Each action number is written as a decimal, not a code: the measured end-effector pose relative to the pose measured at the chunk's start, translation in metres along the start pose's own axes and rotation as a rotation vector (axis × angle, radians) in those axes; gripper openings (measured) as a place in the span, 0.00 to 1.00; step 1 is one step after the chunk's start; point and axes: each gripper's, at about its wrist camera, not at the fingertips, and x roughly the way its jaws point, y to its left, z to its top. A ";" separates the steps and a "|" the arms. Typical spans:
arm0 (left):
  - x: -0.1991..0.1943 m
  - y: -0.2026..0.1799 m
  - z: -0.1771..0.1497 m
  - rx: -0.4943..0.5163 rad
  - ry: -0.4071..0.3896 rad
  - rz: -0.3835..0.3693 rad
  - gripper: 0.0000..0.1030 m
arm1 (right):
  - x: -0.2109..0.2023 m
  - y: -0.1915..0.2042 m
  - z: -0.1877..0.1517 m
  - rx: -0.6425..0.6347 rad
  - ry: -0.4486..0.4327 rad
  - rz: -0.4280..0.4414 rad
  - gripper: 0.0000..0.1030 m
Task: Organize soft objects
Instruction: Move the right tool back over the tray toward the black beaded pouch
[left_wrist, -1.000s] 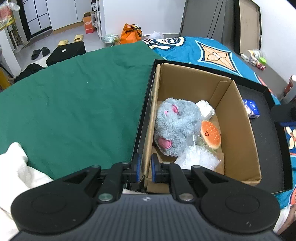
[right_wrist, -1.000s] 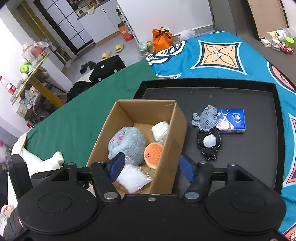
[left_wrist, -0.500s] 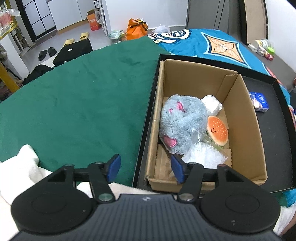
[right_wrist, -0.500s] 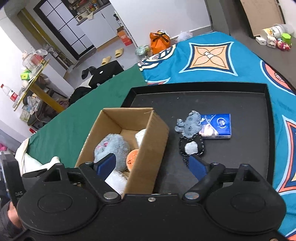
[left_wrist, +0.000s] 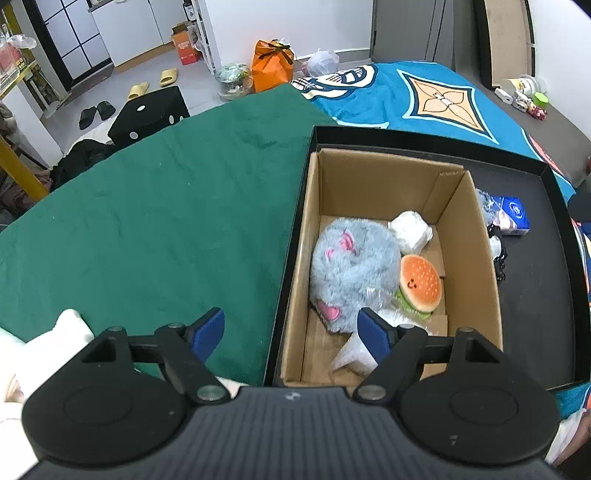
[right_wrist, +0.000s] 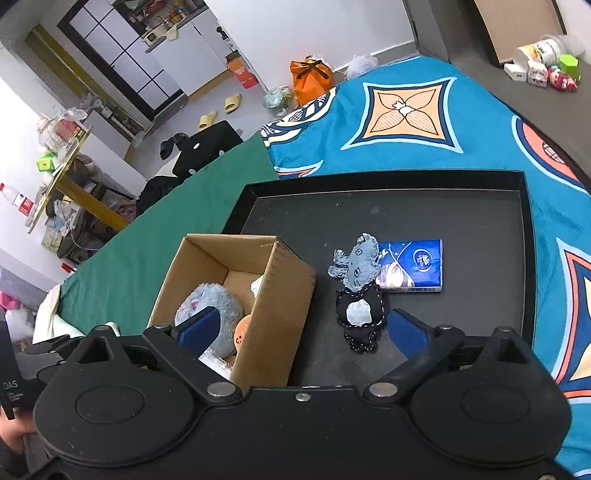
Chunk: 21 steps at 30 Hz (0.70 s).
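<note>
A cardboard box (left_wrist: 476, 236) stands in a black tray (left_wrist: 535, 295). It holds a grey fluffy plush (left_wrist: 351, 269), a burger plush (left_wrist: 421, 284), a white soft lump (left_wrist: 410, 230) and a clear crinkly bag (left_wrist: 351, 354). My left gripper (left_wrist: 291, 334) is open and empty, above the box's near left corner. In the right wrist view the box (right_wrist: 273, 306) is at the left, and a grey-and-black rag doll (right_wrist: 358, 291) lies on the tray (right_wrist: 461, 221) beside a blue tissue pack (right_wrist: 413, 266). My right gripper (right_wrist: 299, 328) is open and empty, above the box's near edge and the doll.
A green cloth (left_wrist: 155, 206) covers the surface left of the tray. A blue patterned blanket (right_wrist: 406, 118) lies beyond and right of it. A white towel (left_wrist: 55, 332) lies at the near left. Small bottles and toys (right_wrist: 543, 66) stand at the far right.
My left gripper has opened from shut and pulled back and up from the box's near edge. My right gripper has opened wider and shifted right toward the rag doll.
</note>
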 end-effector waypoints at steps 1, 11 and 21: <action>-0.001 0.000 0.002 -0.004 -0.001 0.002 0.76 | 0.000 -0.002 0.002 0.010 -0.001 0.008 0.95; 0.004 -0.011 0.015 -0.017 0.013 0.037 0.78 | 0.017 -0.026 0.004 0.049 -0.023 0.026 0.95; 0.024 -0.018 0.023 -0.018 0.043 0.079 0.78 | 0.049 -0.032 -0.012 -0.057 0.006 -0.013 0.84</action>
